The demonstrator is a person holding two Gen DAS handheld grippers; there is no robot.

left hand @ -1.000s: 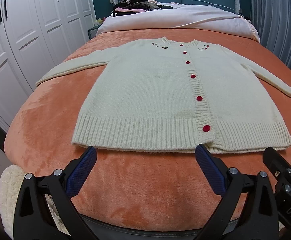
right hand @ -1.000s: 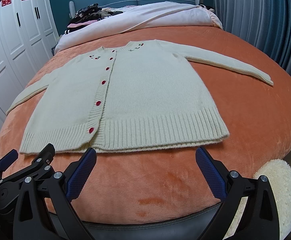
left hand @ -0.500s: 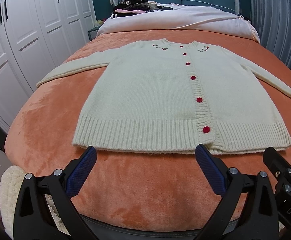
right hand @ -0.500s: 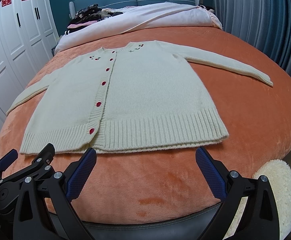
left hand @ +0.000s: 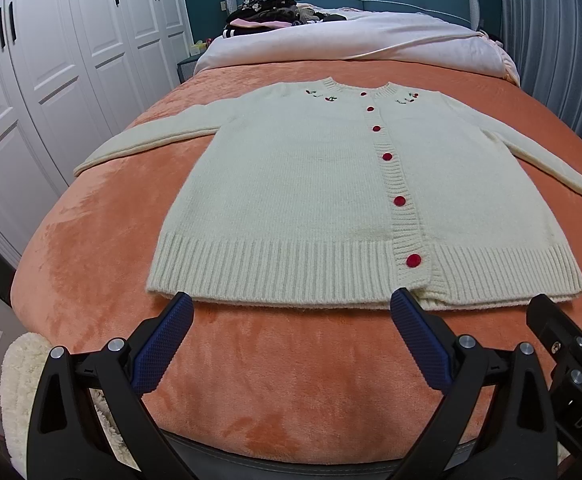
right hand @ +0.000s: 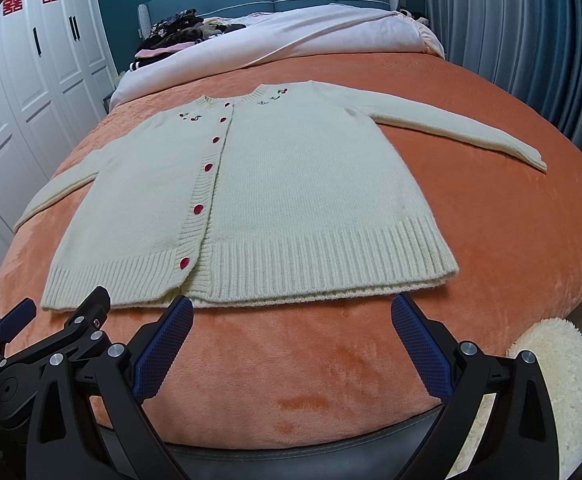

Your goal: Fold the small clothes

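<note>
Only right view shows cardigan (right hand: 291, 200) cuff (right hand: 533, 160).

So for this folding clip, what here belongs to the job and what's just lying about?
Job: cream cardigan spread flat on the orange blanket; left gripper and right gripper, both open.

Lying about: dark clothes pile, white quilt, wardrobe, fluffy cushion.

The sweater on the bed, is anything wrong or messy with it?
Nothing stands out. The cream knitted cardigan with red buttons lies flat and buttoned on the orange plush blanket, both sleeves spread outward. The left gripper and right gripper hang open just short of its hem.
</note>
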